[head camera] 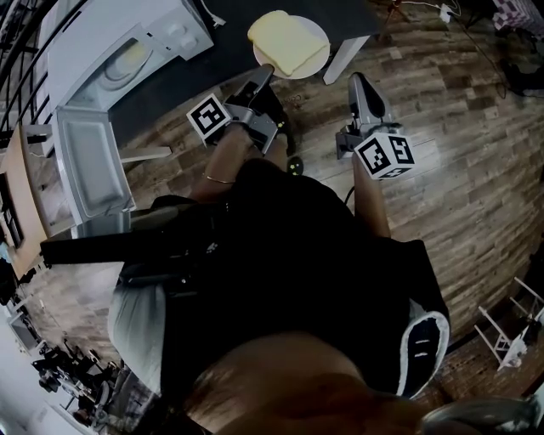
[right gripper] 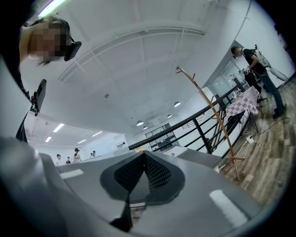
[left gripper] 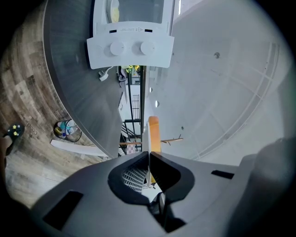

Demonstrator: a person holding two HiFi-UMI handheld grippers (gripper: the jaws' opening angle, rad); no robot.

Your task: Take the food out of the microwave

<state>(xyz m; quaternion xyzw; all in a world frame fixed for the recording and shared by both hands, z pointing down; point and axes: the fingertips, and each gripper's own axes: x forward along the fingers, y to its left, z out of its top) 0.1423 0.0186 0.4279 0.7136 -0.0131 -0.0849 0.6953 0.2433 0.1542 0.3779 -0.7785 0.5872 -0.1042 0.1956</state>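
Head view: one plate (head camera: 320, 34), one microwave (head camera: 170, 25)

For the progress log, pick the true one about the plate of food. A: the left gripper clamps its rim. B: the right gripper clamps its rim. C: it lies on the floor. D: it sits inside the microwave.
A: the left gripper is closed on the rim of the plate, outside the open microwave.

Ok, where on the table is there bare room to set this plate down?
Bare dark tabletop lies between the microwave and the plate held by the left tool, plus a strip beyond the plate. Crowded at the left: microwave and its open door.
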